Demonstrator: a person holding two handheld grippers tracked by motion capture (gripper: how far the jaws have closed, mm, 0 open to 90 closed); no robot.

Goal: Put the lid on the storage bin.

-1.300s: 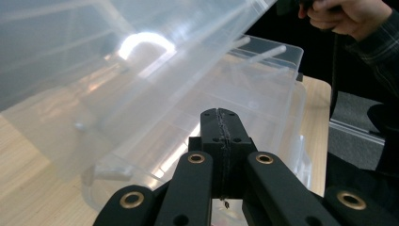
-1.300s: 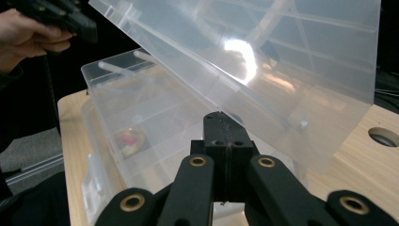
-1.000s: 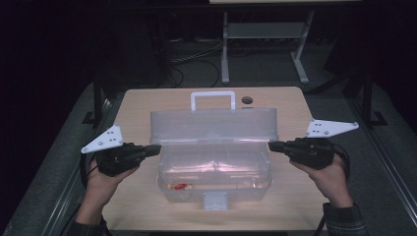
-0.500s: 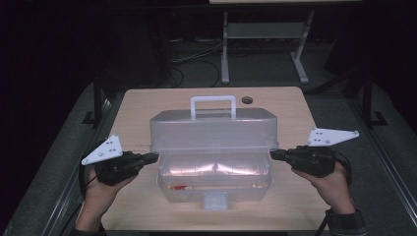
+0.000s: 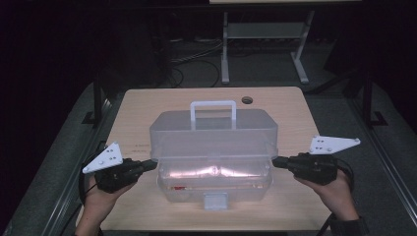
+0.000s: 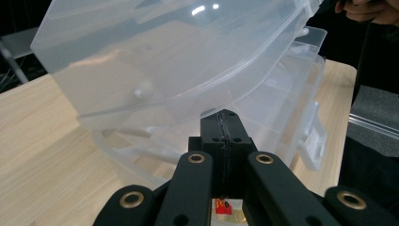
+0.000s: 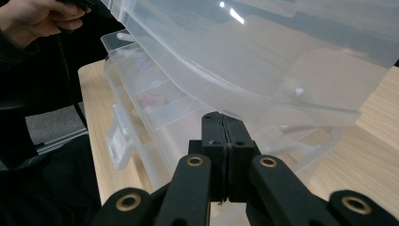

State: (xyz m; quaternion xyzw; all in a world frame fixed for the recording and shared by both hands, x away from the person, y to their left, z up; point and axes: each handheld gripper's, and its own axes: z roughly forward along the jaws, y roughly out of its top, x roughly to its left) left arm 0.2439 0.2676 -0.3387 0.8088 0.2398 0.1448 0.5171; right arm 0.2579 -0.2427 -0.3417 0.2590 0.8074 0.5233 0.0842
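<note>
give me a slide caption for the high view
Two hand-held grippers, left gripper and right gripper, flank a clear plastic box, lid half-raised.

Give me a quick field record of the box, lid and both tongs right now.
container: clear plastic storage box on the wooden table
lid: clear lid tilted partway open, white handle on top
front latch: white latch hanging loose at the box's near edge
contents: small red item in a tray; the rest is unclear
left tongs: left tongs shut, tip at the lid's left end
right tongs: right tongs shut, tip at the lid's right end
contact: tips sit under the lid's edge in both gripper views; cannot tell if touching
</note>
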